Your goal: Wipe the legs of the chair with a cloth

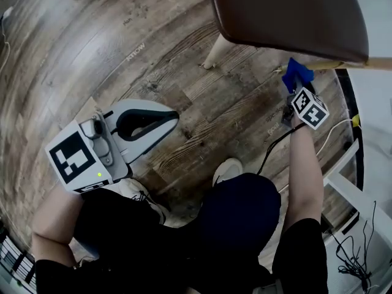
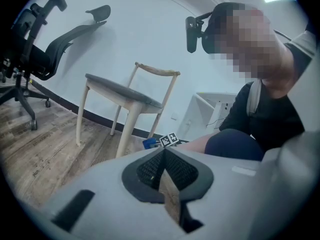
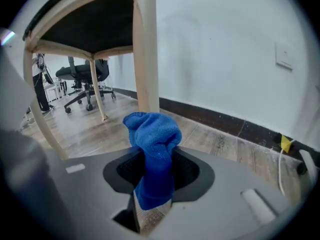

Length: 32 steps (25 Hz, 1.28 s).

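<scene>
- The right gripper (image 3: 154, 180) is clamped on a blue cloth (image 3: 152, 134). The cloth bunches up out of the jaws and projects ahead of the tool.
- Directly ahead of the right gripper stands one pale wooden chair leg (image 3: 146, 49). The top of the cloth lies at the lower part of this leg. Whether the cloth touches the wood cannot be told.
- Further ahead and to the left of the tool, two more legs (image 3: 97, 90) of the chair (image 2: 125, 91) stand well apart from the cloth. The dark underside of the seat is above the tool.
- The left gripper (image 2: 164, 160) has its jaws closed together with nothing between them. It is held well back from the chair, and the chair lies far ahead of its jaws. It takes no part in the wiping.
- Progress, as a judgement: the cloth is gripped and presented to one leg, so wiping is at or near its working stage. No leg shows any mark to tell wiped from unwiped.
- Remaining work, as a judgement: treat the upper length of this leg and all other legs as outstanding.
</scene>
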Motion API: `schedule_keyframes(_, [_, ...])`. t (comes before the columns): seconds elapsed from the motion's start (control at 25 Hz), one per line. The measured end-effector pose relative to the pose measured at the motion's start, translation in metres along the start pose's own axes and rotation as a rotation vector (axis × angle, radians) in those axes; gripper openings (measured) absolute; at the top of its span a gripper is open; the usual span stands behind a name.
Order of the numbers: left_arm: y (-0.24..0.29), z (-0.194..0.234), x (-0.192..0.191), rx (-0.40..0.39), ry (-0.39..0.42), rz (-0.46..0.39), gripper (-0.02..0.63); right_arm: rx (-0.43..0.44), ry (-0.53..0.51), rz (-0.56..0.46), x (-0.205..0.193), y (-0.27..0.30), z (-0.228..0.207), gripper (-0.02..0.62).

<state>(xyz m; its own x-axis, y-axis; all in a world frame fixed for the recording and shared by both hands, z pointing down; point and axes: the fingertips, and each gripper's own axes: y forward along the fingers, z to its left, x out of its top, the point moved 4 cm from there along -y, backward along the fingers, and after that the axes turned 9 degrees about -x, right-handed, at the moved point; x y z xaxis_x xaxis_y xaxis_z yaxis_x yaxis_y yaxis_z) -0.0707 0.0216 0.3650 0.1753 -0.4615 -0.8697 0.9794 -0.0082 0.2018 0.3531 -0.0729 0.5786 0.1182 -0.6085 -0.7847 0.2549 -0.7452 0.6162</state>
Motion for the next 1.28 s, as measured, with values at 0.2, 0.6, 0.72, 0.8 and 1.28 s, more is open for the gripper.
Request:
schedule_keyframes(0.2, [-0.002, -0.007, 0.005, -0.013, 0.019, -0.015, 0.006, 0.027, 0.012, -0.140, 0.057, -0.046, -0.005, 0.145])
schedule_keyframes(0.6, [-0.005, -0.018, 0.015, -0.016, 0.066, -0.027, 0.006, 0.051, 0.002, -0.415, 0.160, -0.134, -0.010, 0.146])
schedule_keyframes(0.72, [-0.005, -0.020, 0.017, -0.017, 0.072, -0.031, 0.006, 0.059, 0.010, -0.468, 0.177, -0.150, -0.009, 0.145])
schedule_keyframes(0.8, [-0.004, -0.022, 0.019, -0.017, 0.076, -0.037, 0.006, 0.063, 0.019, -0.493, 0.184, -0.158, -0.009, 0.145])
schedule_keyframes(1.28, [-0.008, -0.026, 0.023, -0.032, 0.061, -0.067, 0.006, 0.183, 0.021, -0.659, 0.213, -0.242, 0.025, 0.144])
